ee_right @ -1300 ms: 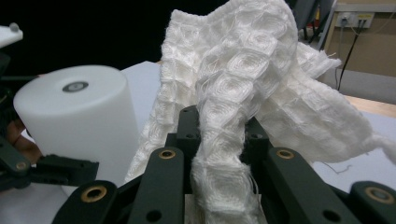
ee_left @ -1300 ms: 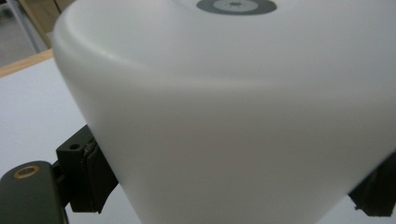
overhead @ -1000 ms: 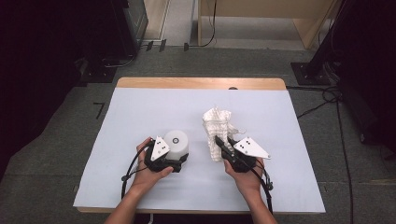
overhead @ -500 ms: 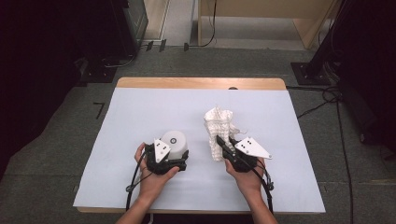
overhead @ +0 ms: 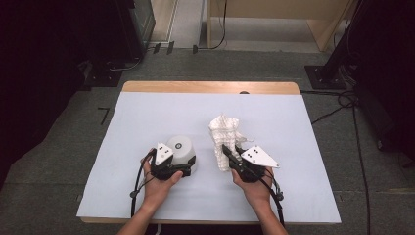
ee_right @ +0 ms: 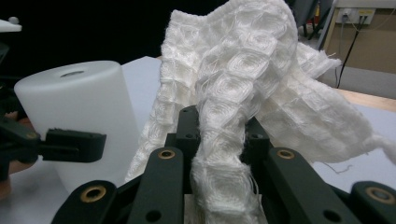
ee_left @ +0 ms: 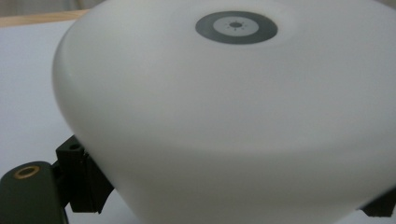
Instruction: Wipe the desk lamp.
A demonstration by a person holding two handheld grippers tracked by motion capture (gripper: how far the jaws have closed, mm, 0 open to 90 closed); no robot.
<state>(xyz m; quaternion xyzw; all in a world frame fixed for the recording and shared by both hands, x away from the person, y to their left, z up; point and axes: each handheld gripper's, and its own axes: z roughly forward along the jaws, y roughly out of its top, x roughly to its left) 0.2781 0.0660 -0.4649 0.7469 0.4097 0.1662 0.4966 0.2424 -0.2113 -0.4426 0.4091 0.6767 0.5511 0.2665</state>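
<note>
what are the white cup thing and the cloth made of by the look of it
The white container: probably matte, slightly translucent plastic, going by its smooth, even, softly glowing wall; a grey ring marks its top. The cloth: a white woven textile, perhaps cotton, with a waffle-like grid of raised squares and frayed loose threads at its edges; it hangs limp and crumpled.

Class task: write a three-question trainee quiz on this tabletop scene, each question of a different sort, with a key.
1. True or false: the right gripper is shut on the white cloth.
2. What sits between the left gripper fingers? A) white cylinder B) cloth C) nothing
3. Fill in: in the high view the cloth lies to the ___ of the cylinder.

Key: 1 true; 2 A; 3 right.
</note>
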